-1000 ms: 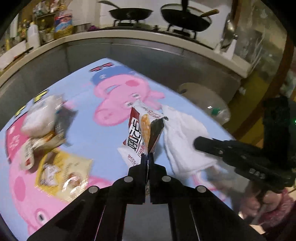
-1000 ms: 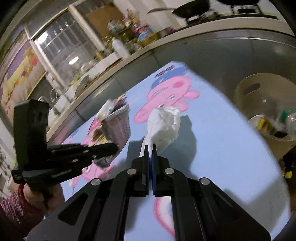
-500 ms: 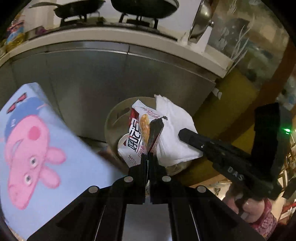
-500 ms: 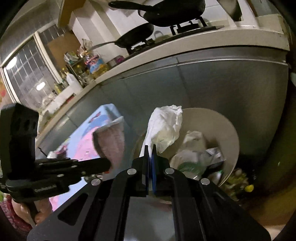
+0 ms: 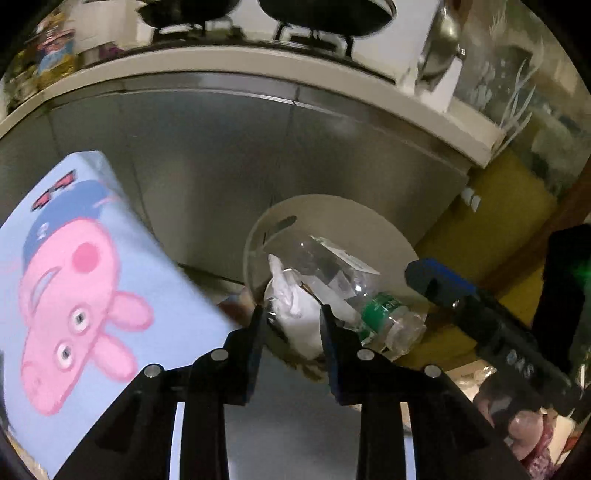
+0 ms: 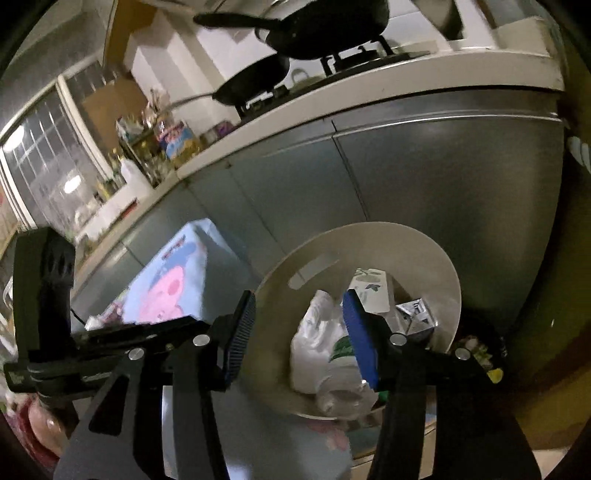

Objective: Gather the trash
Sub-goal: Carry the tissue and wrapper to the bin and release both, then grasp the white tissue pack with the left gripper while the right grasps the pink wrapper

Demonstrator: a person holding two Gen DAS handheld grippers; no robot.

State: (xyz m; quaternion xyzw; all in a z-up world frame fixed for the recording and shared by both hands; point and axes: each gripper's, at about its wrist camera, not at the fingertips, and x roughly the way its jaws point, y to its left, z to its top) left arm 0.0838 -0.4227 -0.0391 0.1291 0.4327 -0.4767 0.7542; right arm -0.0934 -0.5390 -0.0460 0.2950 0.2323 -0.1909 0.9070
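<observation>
- Trash lies in the round beige plastic bin, which stands on the floor against the grey metal cabinet fronts under the pale kitchen counter.
- Inside the bin, the left wrist view shows a crumpled white plastic bag and a clear plastic bottle with a green label lying on its side, its neck over the near rim.
- The right wrist view shows the same bin holding the white bag, a pale printed carton and a small grey-and-white box beside it.
- The left gripper points down toward the bin's near rim; its black fingers stand apart with nothing between them, and the white bag shows through the gap.
- The right gripper hangs over the bin mouth, tilted downward; its fingers, with blue ribbed pads, are spread wide and hold nothing.
- Each gripper appears in the other's view: the right one comes in from the right of the left wrist view, with a hand in a patterned sleeve below it; the left one crosses the left of the right wrist view.
- A light blue cloth printed with a pink cartoon pig covers a table to the left of the bin.
- Two black pans sit on the stove up on the counter.
</observation>
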